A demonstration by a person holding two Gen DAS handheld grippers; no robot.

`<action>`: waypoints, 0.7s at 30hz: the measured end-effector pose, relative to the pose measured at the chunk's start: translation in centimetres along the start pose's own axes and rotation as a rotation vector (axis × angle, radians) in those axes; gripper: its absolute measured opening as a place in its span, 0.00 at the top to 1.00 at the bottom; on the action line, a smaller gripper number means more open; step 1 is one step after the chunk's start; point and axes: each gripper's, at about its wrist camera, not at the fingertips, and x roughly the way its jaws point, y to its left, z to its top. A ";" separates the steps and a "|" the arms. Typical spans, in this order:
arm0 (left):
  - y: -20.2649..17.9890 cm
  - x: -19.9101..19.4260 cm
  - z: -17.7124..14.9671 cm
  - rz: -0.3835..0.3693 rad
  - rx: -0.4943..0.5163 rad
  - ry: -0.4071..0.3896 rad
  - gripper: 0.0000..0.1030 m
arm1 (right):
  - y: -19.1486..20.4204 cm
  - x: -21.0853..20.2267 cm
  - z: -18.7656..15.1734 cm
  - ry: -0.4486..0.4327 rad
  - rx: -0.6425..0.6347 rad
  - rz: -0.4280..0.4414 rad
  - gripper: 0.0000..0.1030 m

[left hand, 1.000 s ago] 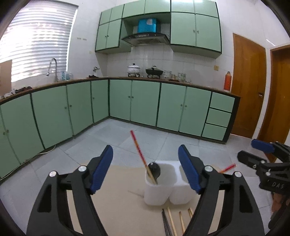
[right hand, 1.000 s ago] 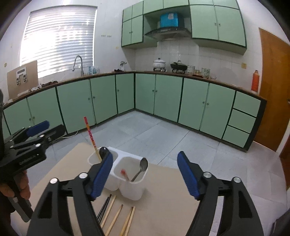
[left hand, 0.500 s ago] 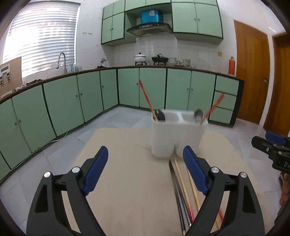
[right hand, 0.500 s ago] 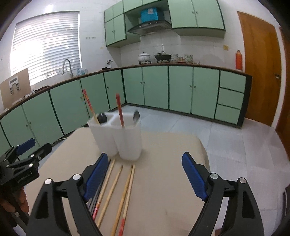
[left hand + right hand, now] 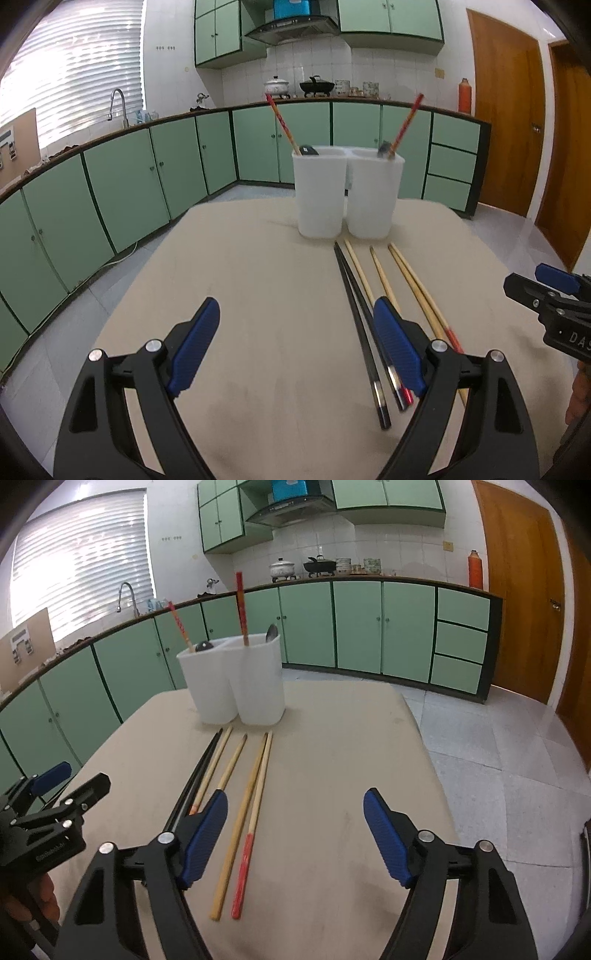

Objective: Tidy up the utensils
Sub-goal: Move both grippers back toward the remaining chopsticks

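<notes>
The left gripper (image 5: 295, 343) has its jaws spread wide with nothing between them but bare table surface; its right blue pad (image 5: 397, 347) hangs over the near ends of the black chopsticks (image 5: 356, 314) without pressing on them. The right gripper (image 5: 295, 834) is also empty: its jaws are closing, still well apart, and only a light wooden chopstick (image 5: 236, 834) and a red-tipped chopstick (image 5: 255, 812) lie on the table in the gap below them, close to the left pad (image 5: 203, 834). All loose chopsticks lie side by side on the beige table (image 5: 258, 295), pointing toward the white utensil holder (image 5: 347, 192), with their far tips just in front of its base. The holder stands upright at the far end of the table and has two compartments. The left compartment contains one red-patterned chopstick (image 5: 282, 123) leaning left and a dark spoon (image 5: 308, 149); the right compartment contains a second red chopstick (image 5: 406, 120) leaning right and a metal spoon (image 5: 271, 632). Each gripper appears at the edge of the other's wrist view. Green cabinets (image 5: 147, 177) line the walls behind.
</notes>
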 end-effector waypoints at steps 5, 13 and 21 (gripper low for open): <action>-0.3 0.1 -1.5 -0.015 -0.006 0.051 0.20 | 0.3 -0.4 -1.5 0.014 0.002 0.005 0.34; -2.1 0.5 -3.8 -0.058 0.024 0.134 0.25 | 1.2 -0.5 -3.9 0.073 -0.023 0.020 0.49; -2.7 1.9 -5.1 -0.085 0.016 0.212 0.33 | 1.4 0.0 -5.6 0.164 -0.022 0.049 0.63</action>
